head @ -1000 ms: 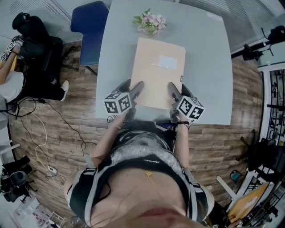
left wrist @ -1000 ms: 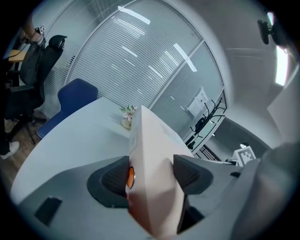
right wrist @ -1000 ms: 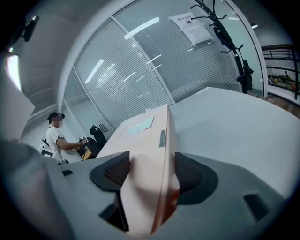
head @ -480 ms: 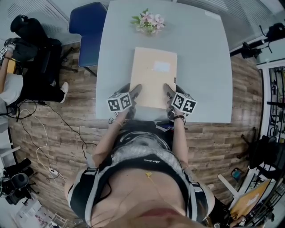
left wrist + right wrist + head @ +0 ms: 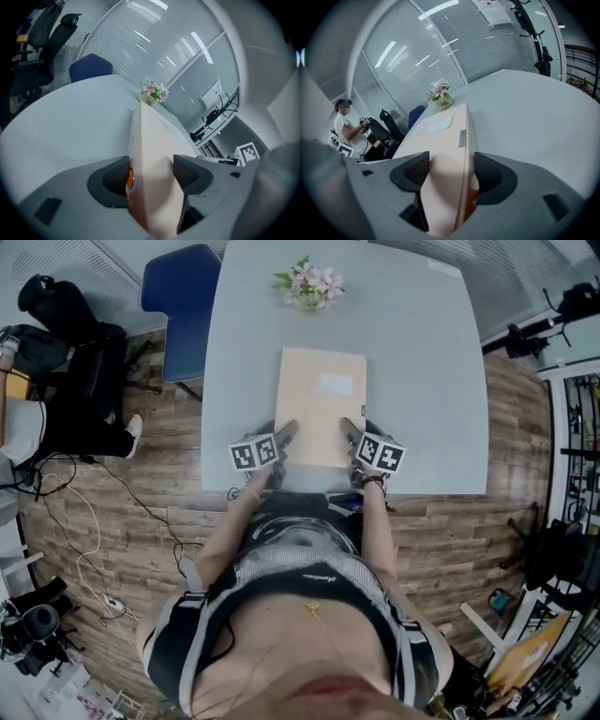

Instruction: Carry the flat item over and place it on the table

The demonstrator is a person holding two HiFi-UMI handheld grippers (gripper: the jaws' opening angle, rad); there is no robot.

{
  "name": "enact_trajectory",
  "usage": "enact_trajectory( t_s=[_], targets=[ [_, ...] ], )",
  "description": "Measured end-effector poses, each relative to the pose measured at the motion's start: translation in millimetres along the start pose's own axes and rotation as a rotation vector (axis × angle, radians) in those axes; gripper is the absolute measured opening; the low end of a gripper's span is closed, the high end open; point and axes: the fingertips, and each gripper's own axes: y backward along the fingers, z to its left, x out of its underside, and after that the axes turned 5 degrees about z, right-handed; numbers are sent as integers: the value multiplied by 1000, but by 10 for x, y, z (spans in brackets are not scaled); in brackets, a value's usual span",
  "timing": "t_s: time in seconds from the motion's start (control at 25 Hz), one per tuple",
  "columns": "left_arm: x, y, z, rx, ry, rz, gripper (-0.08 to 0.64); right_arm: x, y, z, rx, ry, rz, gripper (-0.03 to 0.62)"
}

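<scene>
A flat beige cardboard box [image 5: 321, 404] with a pale label lies level over the middle of the grey table [image 5: 427, 381]. My left gripper [image 5: 281, 437] is shut on its near left corner. At the near right corner my right gripper [image 5: 356, 435] grips it the same way. In the left gripper view the box [image 5: 150, 150] fills the gap between both pads of the left gripper [image 5: 151, 176]. The right gripper view shows the box [image 5: 445, 136] wedged between the pads of the right gripper [image 5: 447, 176]. Whether the box rests on the tabletop I cannot tell.
A small vase of pink flowers [image 5: 309, 284] stands at the table's far edge, beyond the box. A blue chair [image 5: 178, 306] sits at the far left corner. A seated person [image 5: 19, 418] and black office chairs are at the left, with cables on the wooden floor.
Both grippers and the box have sunk toward the tabletop. The box now looks smaller and lower in the head view. Both grips are unchanged.
</scene>
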Motion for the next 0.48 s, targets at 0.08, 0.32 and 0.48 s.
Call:
enact_trajectory(
  t_s=[0.08, 0.32, 0.48],
  targets=[
    [42, -34, 25, -5, -10, 18, 287, 33, -25, -29, 6, 5, 11, 298],
    [130, -54, 69, -34, -58, 64, 287, 163, -97, -95, 1, -13, 72, 296],
    [130, -57, 80, -39, -68, 84, 287, 178, -114, -99, 15, -7, 89, 296]
  ],
)
